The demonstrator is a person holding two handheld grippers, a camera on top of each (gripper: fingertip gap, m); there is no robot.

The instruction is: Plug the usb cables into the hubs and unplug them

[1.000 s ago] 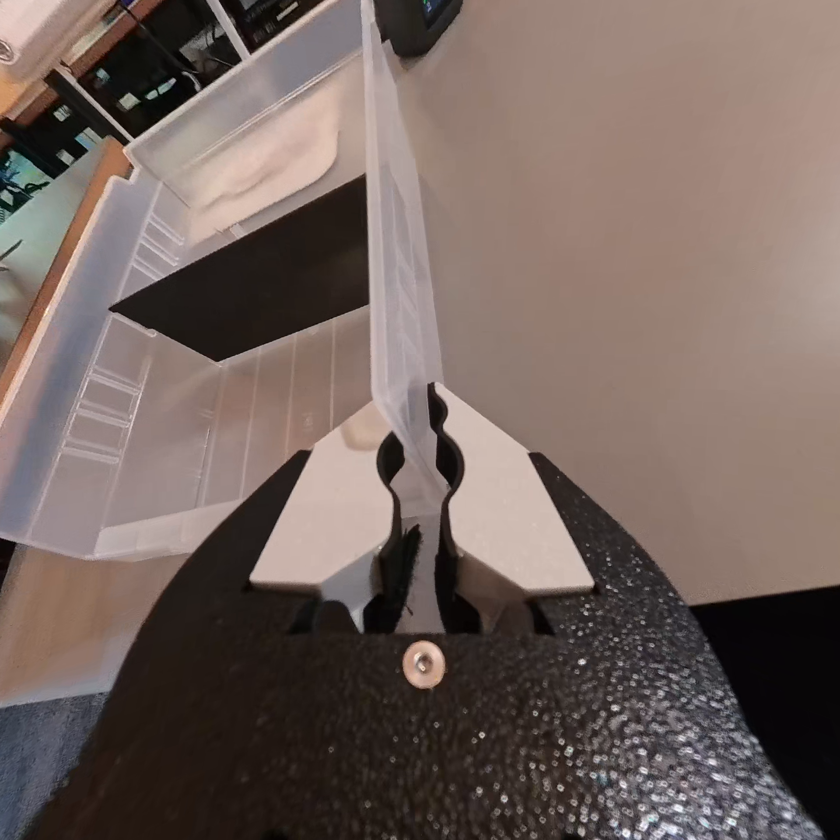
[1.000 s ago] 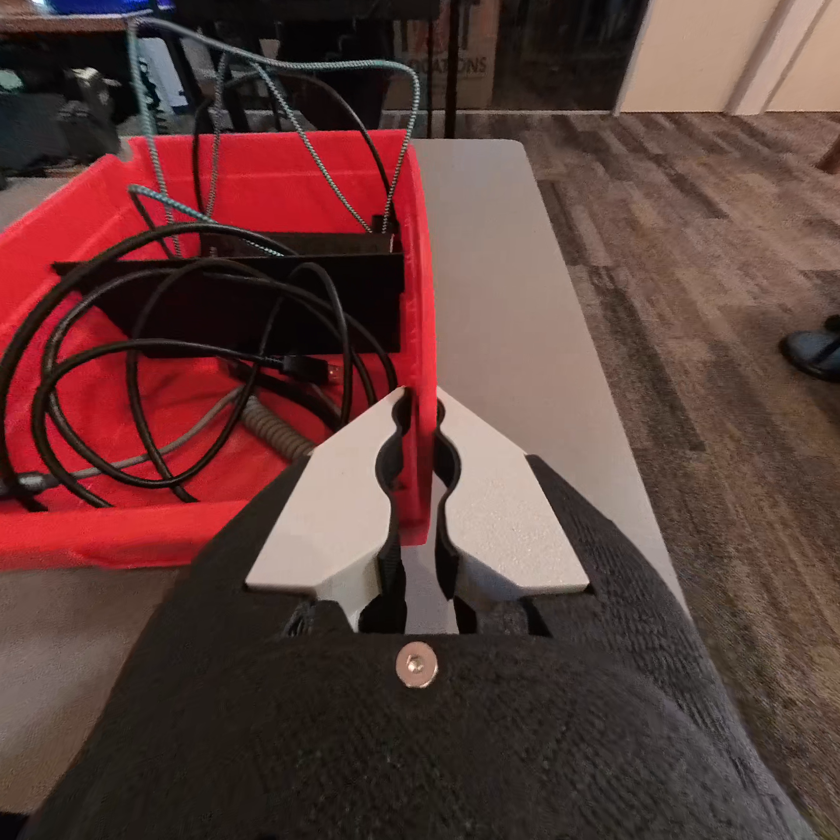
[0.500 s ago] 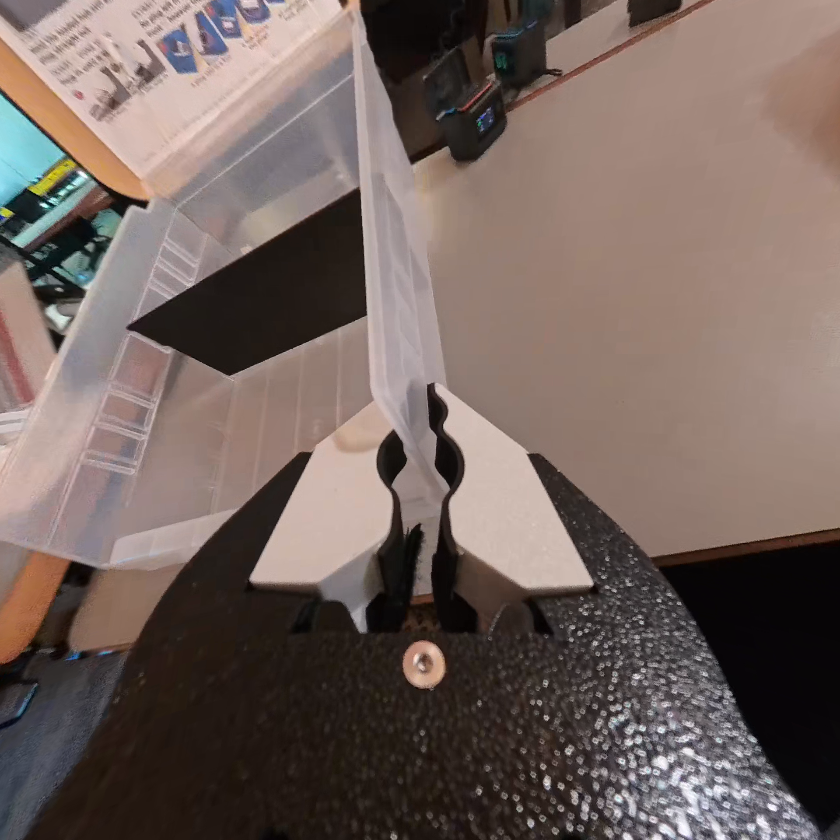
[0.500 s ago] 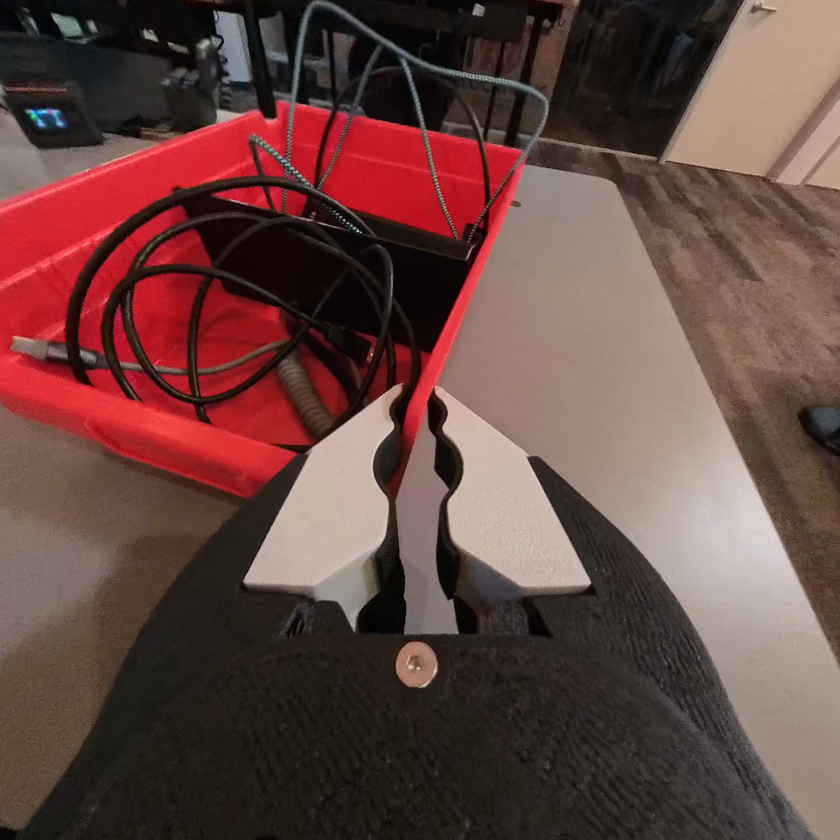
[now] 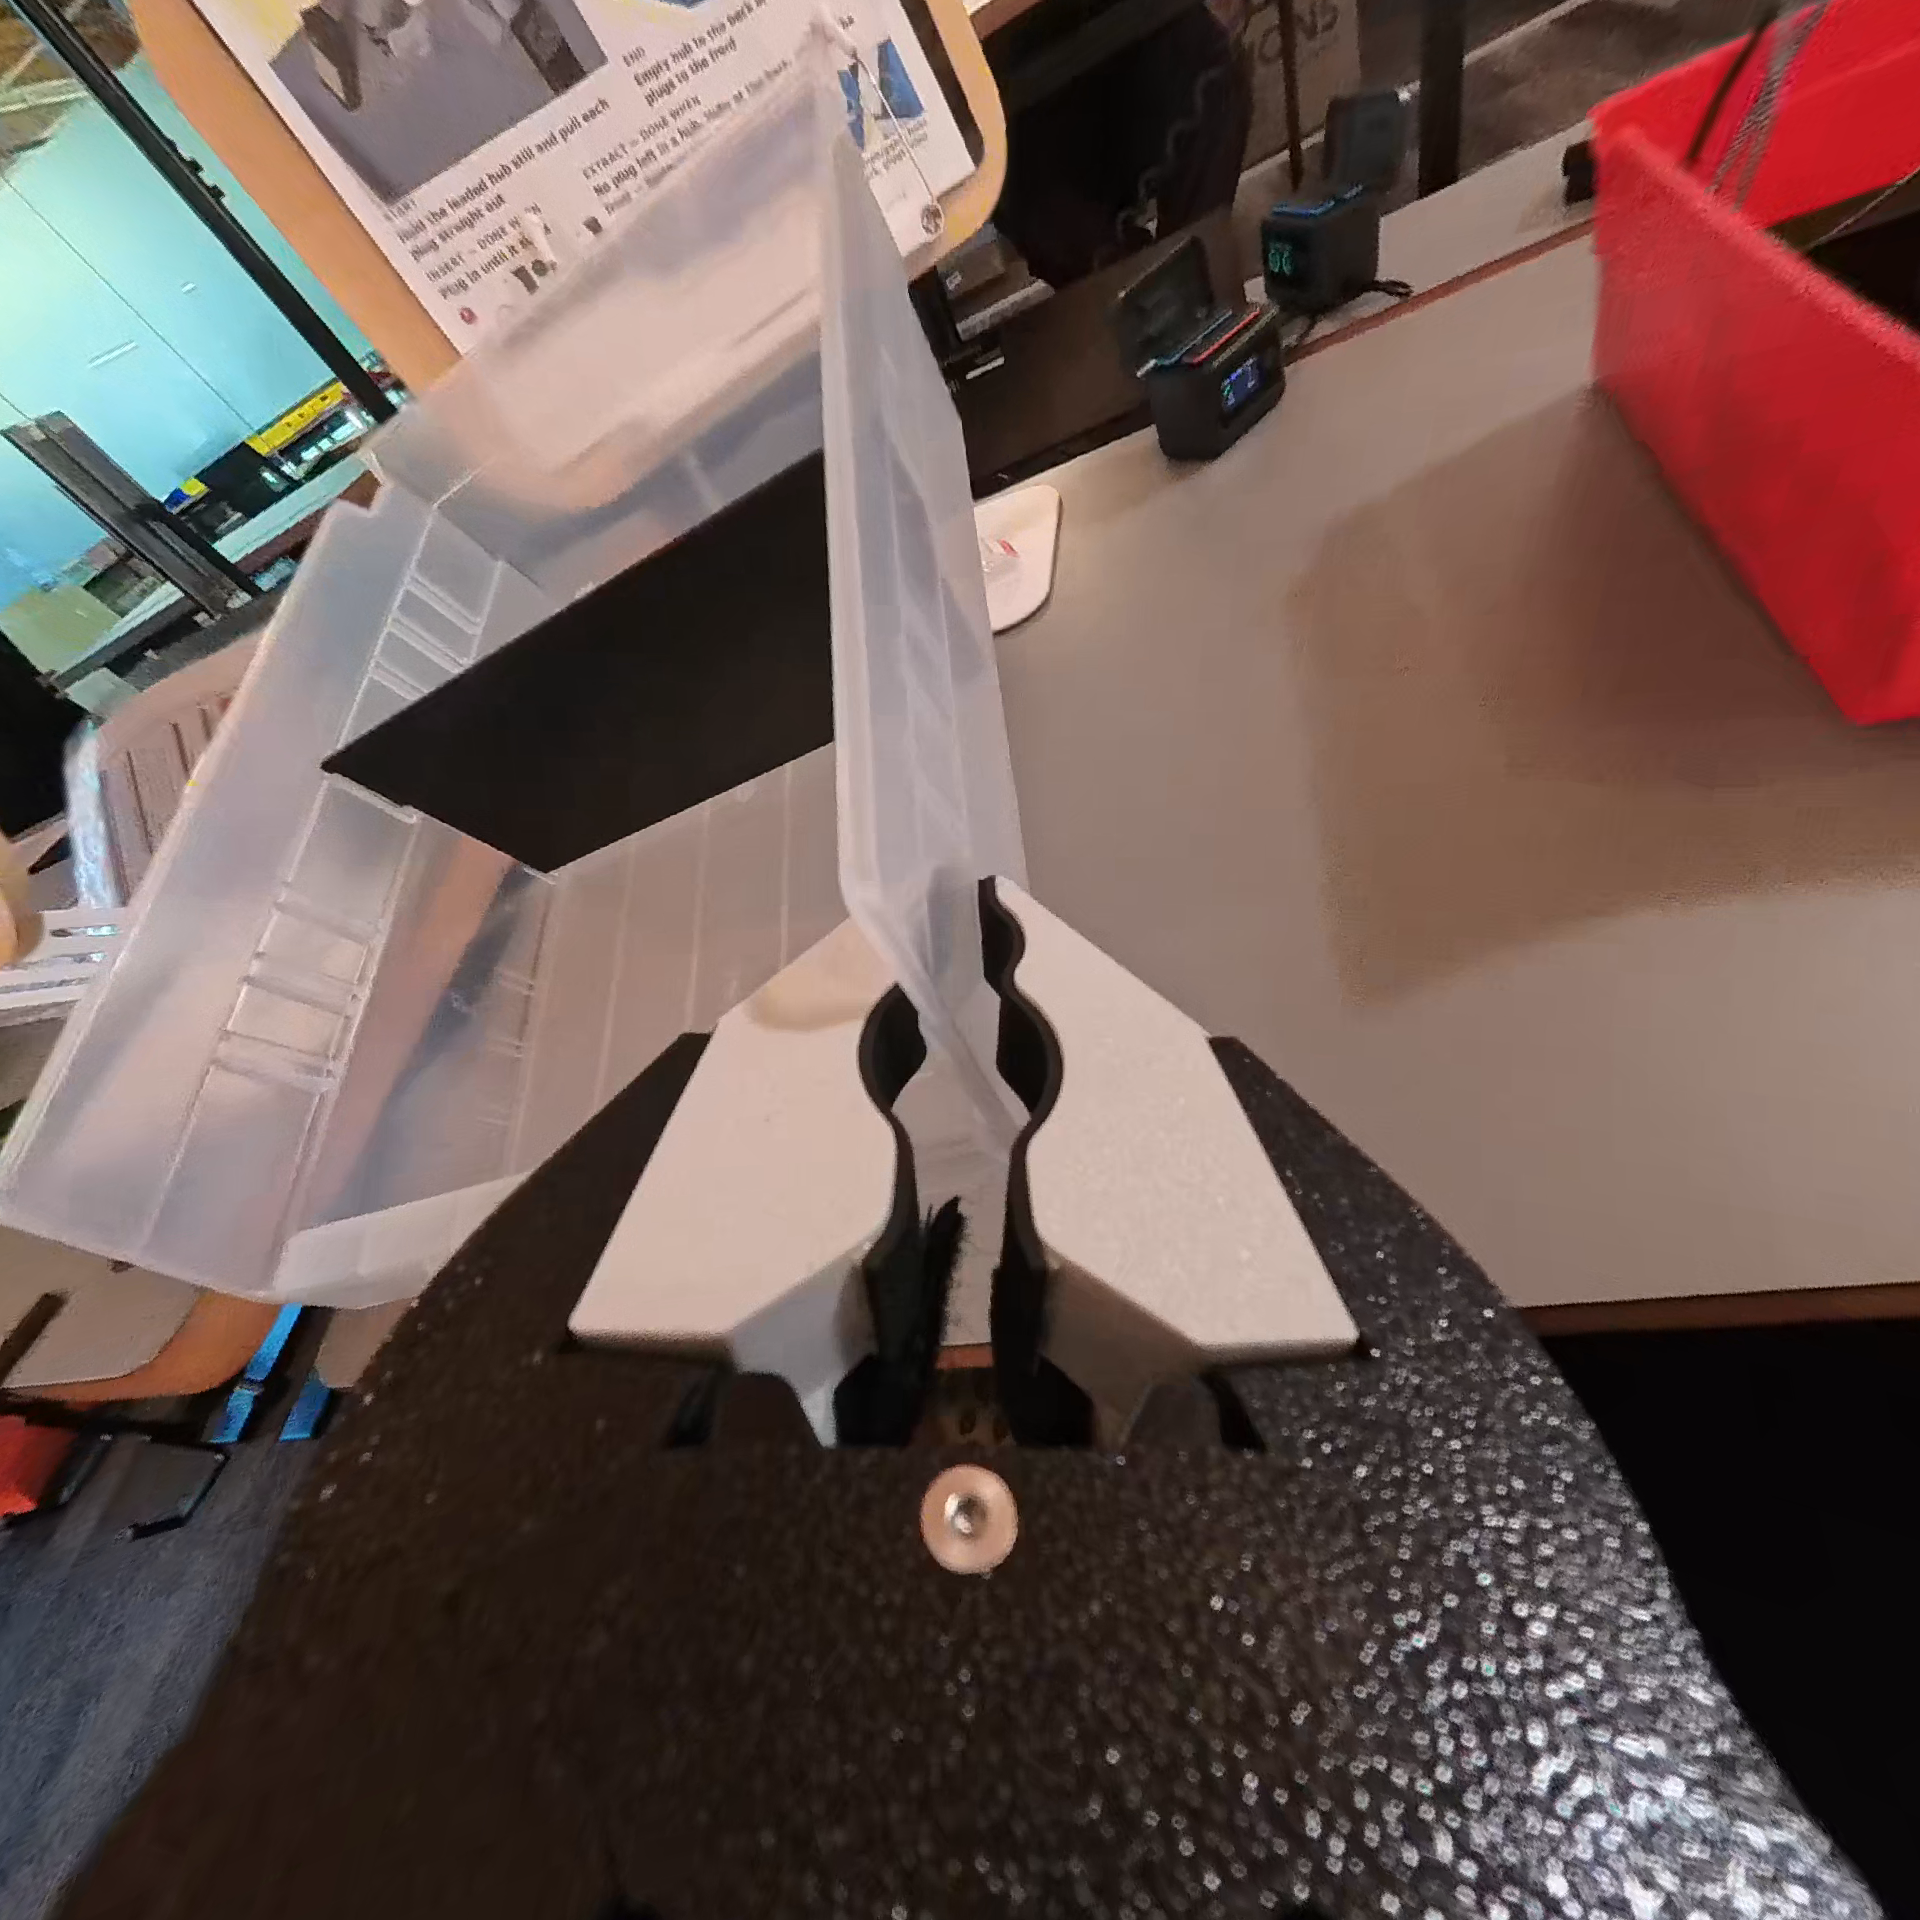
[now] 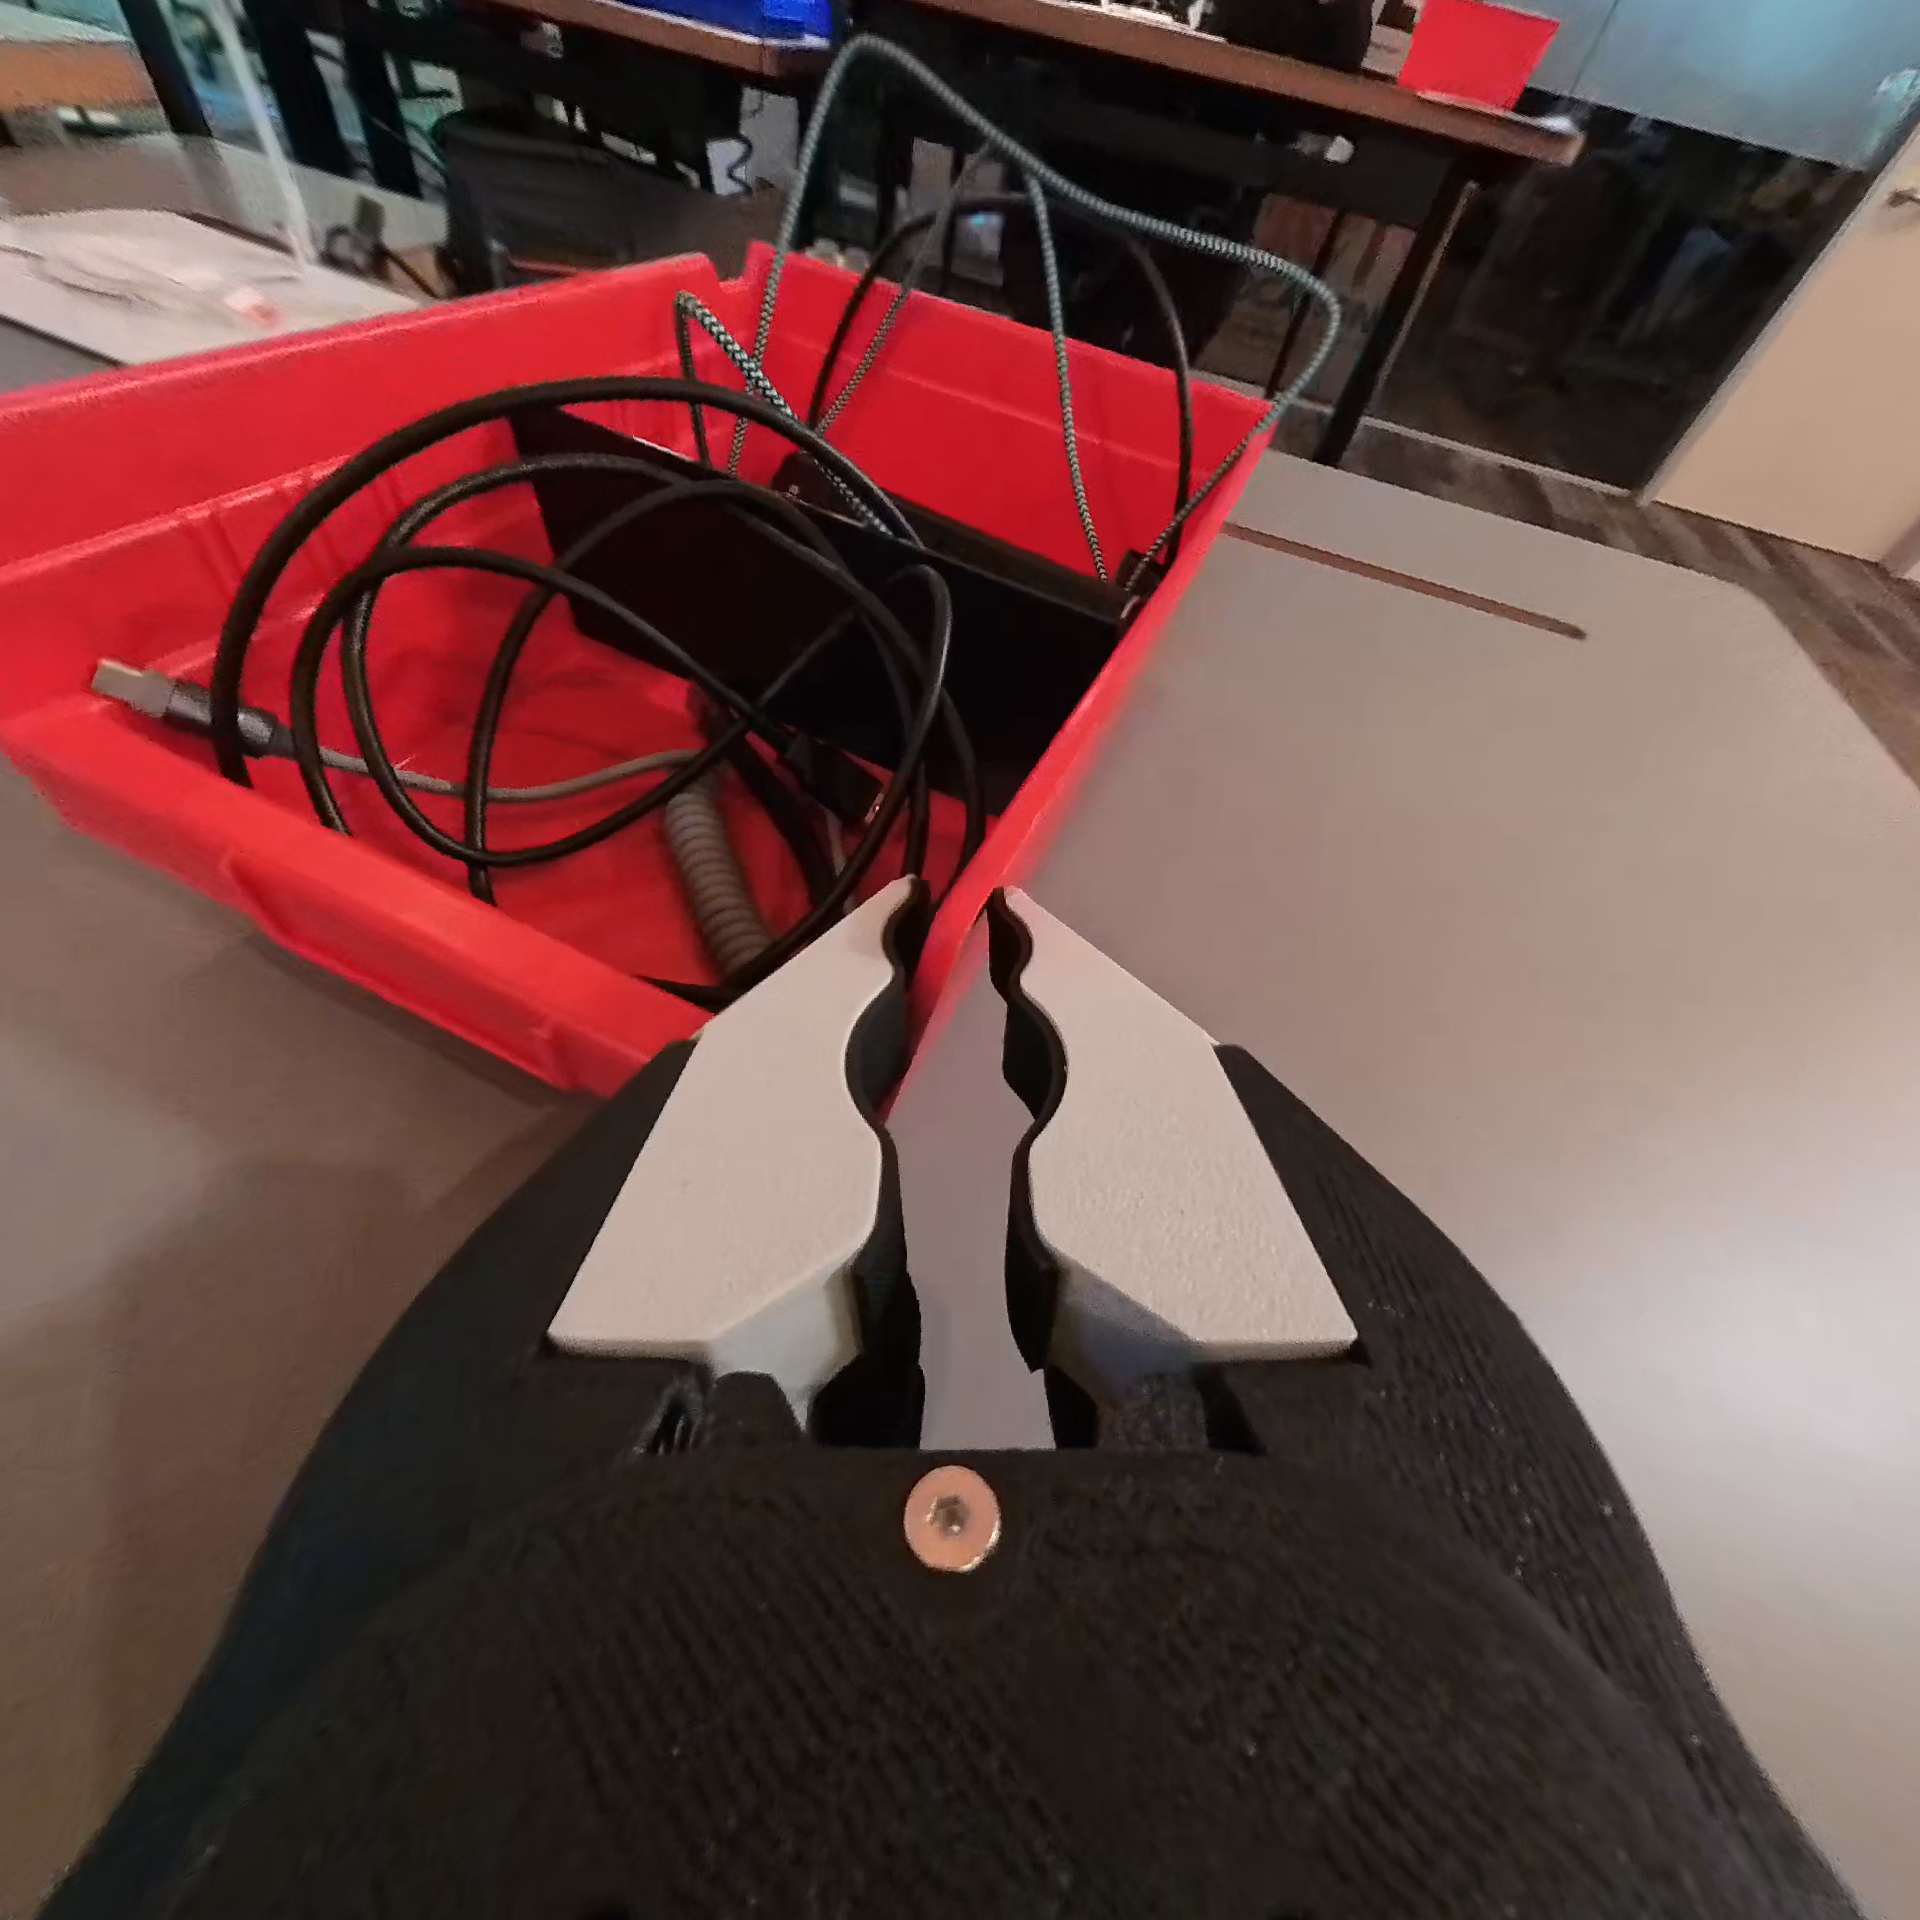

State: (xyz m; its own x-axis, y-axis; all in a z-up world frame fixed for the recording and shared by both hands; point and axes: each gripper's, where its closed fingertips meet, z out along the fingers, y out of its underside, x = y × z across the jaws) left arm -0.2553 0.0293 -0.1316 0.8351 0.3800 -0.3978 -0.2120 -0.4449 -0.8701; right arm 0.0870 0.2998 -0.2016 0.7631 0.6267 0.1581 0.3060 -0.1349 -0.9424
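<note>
My left gripper (image 5: 956, 914) is shut on the right wall of a clear plastic bin (image 5: 260, 935) and holds it tilted above the table. A black divider (image 5: 623, 686) stands across the inside of the bin. My right gripper (image 6: 954, 904) is shut on the near right corner wall of a red bin (image 6: 364, 904) resting on the grey table (image 6: 1455, 935). The red bin holds a black hub (image 6: 987, 561) behind a black divider, looped black cables (image 6: 416, 540), a braided cable (image 6: 1049, 270), a grey coiled cable (image 6: 717, 883) and a grey USB plug (image 6: 135, 686). The red bin also shows in the left wrist view (image 5: 1745, 416).
Two small black charger cases (image 5: 1216, 384) and a flat white item (image 5: 1023, 551) sit at the table's far edge. A printed sheet (image 5: 520, 135) stands behind the clear bin. The table's front edge (image 5: 1662, 1309) is close. Another table with a red box (image 6: 1475, 52) stands farther back. About 45 cm separates my left fingertips from my right.
My left gripper has swung right with the clear bin, bringing the red bin into view. The red bin has turned and shifted left relative to my right gripper.
</note>
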